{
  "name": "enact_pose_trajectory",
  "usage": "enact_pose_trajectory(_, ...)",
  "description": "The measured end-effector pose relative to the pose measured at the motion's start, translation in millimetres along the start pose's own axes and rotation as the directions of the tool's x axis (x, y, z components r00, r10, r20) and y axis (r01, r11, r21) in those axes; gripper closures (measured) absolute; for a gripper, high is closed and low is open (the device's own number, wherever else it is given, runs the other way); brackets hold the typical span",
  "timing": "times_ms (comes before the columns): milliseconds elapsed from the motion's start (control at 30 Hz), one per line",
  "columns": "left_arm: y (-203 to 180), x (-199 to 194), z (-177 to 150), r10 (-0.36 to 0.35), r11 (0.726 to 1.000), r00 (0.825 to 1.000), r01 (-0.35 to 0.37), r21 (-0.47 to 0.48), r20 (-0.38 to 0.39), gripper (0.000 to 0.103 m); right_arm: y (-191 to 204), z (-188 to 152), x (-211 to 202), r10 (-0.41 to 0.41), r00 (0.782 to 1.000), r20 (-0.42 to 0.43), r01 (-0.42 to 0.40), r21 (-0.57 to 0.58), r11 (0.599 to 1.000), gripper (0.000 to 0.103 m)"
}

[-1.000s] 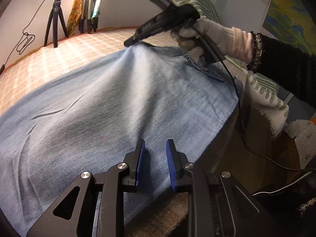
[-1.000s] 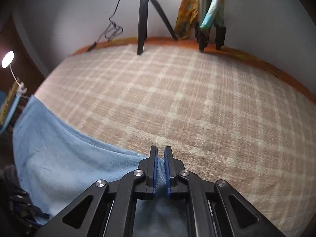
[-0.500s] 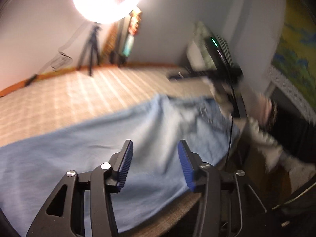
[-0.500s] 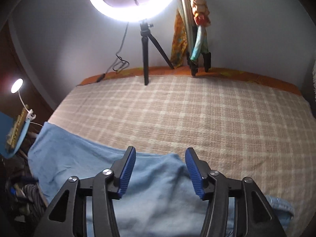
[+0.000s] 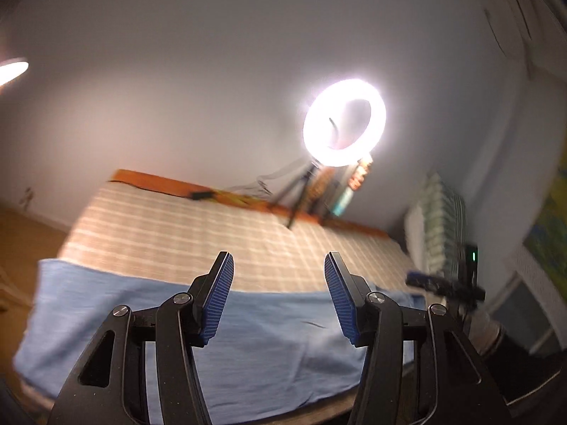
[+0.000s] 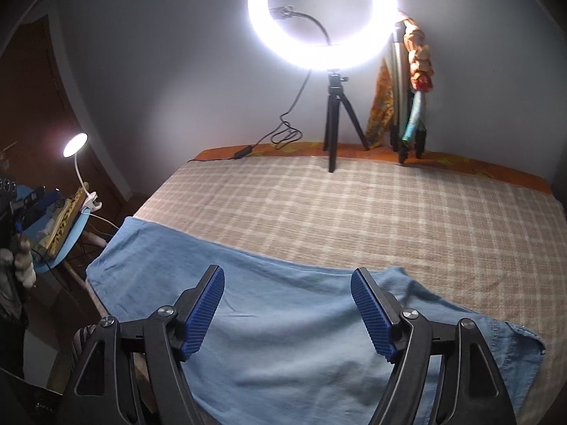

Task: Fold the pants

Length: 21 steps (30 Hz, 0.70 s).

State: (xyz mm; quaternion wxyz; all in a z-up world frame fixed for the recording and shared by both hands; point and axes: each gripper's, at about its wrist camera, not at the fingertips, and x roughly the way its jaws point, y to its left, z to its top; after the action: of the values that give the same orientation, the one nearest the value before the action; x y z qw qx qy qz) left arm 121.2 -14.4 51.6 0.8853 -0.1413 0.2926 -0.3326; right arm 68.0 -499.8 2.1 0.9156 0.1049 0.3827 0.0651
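Note:
The light blue denim pants point(image 6: 283, 322) lie flat along the near edge of the bed, waistband at the right point(image 6: 521, 340). They also show in the left wrist view point(image 5: 262, 333). My right gripper point(image 6: 287, 313) is open and empty, raised above the pants. My left gripper point(image 5: 279, 295) is open and empty, lifted above the pants and tilted. The other gripper point(image 5: 443, 283) appears blurred at the right edge of the left wrist view.
The bed has a beige checked cover point(image 6: 389, 219). A ring light on a tripod point(image 6: 333, 124) and hanging cloths point(image 6: 414, 81) stand at the far wall. A blue chair with a clip lamp point(image 6: 76, 184) is at the left. Striped pillows point(image 5: 439, 219) lie at the right.
Both grippers have opened wide and lifted away from the pants. The right gripper let go of the denim edge. Both views now tilt up toward the wall and ring light.

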Motion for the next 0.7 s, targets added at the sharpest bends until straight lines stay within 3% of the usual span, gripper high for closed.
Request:
enact_pose_trajectory(233, 69.2, -64.8, -6.4, 0.163, 0.981, 0.985, -0.156, -0.116, 0.050, 0.050, 34.4, -0.7, 16.8, 0.037, 0.999, -0.008, -0.037, -0.012, 0.999, 0.026)
enact_pose_trajectory(400, 129.1, -93.0, -39.6, 0.253, 0.936, 0.967, -0.237, -0.259, 0.026, 0.050, 54.5, -0.5, 31.0, 0.056, 0.998, -0.015, -0.056, -0.017, 0.998, 0.024)
enact_pose_trajectory(533, 179.1, -95.4, -79.6, 0.274, 0.874, 0.961, -0.260, -0.411, -0.027, 0.050, 73.5, -2.9, 43.8, 0.066, 0.997, -0.037, -0.067, -0.039, 0.997, 0.023)
enact_pose_trajectory(700, 243.6, -86.3, -137.5, 0.241, 0.742, 0.968, -0.230, -0.629, -0.069, 0.050, 89.0, -3.3, 50.6, 0.073, 0.996, -0.054, -0.076, -0.054, 0.996, 0.023)
